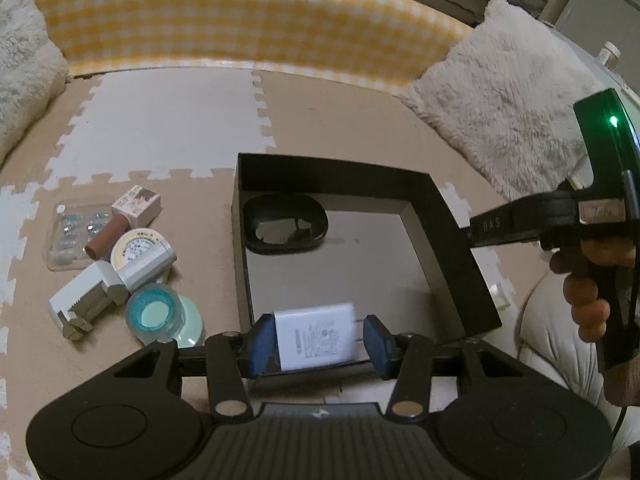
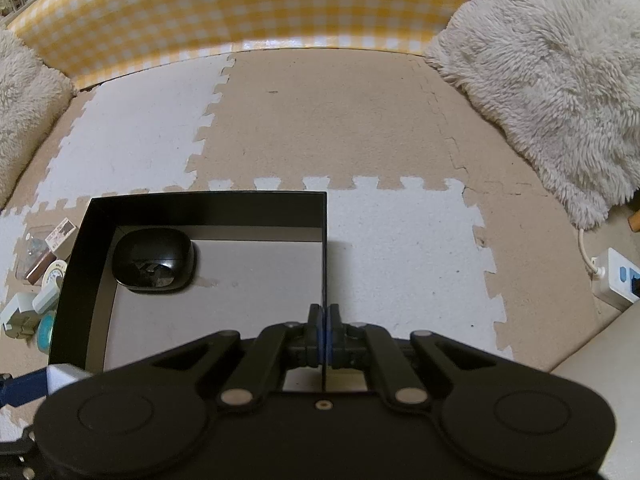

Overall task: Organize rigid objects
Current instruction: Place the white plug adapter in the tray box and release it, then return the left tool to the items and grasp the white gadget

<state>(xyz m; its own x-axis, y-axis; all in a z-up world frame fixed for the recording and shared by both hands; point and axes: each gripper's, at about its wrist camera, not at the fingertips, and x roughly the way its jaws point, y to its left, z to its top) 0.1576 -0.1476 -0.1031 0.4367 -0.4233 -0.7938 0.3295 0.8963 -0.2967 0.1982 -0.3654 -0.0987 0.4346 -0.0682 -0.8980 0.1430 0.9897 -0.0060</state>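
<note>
Left gripper [image 1: 318, 342] holds a white USB wall charger [image 1: 316, 336] crosswise over the near edge of the black box [image 1: 444, 216]: body against the left pad, prongs pointing right at the right pad. Right gripper [image 2: 325, 334], jaws pinched together, clamps the box's right wall.

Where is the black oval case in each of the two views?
Left wrist view: black oval case in the black box's far left corner, picture centre.
Right wrist view: same corner, case at left of centre.
Shared landmark: yellow checked cushion behind.
</note>
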